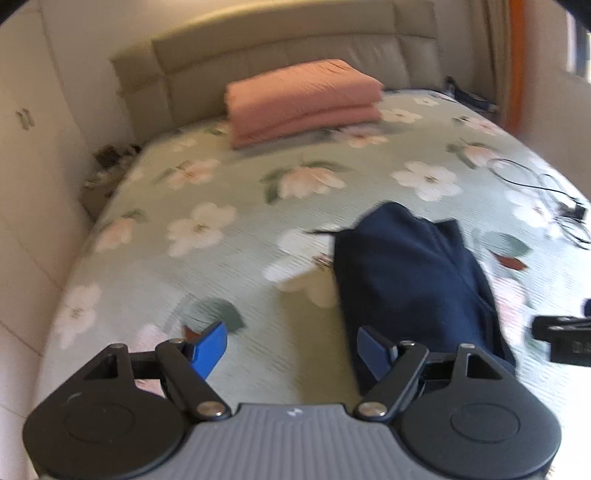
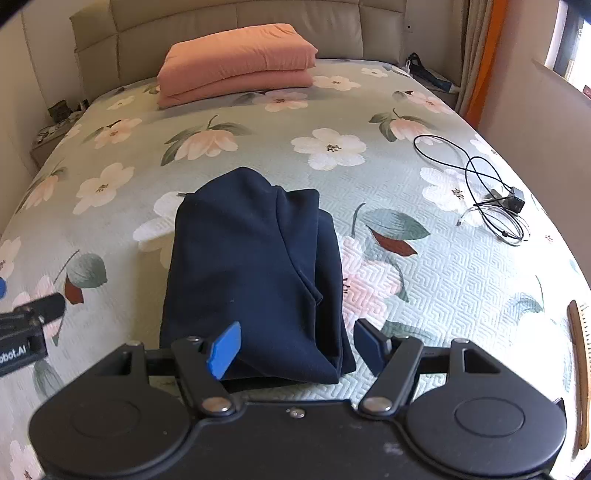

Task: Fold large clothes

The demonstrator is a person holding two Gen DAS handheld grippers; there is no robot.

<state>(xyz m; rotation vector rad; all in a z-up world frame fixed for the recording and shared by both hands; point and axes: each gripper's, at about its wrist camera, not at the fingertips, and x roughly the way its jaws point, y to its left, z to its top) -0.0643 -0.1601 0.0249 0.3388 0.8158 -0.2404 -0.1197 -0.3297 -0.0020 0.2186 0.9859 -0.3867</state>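
A dark navy garment point(image 2: 255, 269) lies folded into a narrow bundle on the floral bedspread point(image 2: 424, 280). It also shows in the left wrist view point(image 1: 413, 273), blurred. My right gripper point(image 2: 295, 347) is open and empty, its blue fingers point(image 2: 223, 350) straddling the near right corner of the bundle just above it. My left gripper point(image 1: 291, 350) is open and empty over the bedspread point(image 1: 184, 266), with its right finger at the garment's near left edge. The left gripper's body shows at the left edge of the right wrist view point(image 2: 26, 332).
A folded pink blanket point(image 2: 236, 62) lies by the beige headboard point(image 2: 229, 18). A black cable with a charger point(image 2: 491, 192) lies on the bed's right side. A nightstand with small items point(image 2: 55, 122) stands at the far left. A wooden object point(image 2: 580, 369) is at the right edge.
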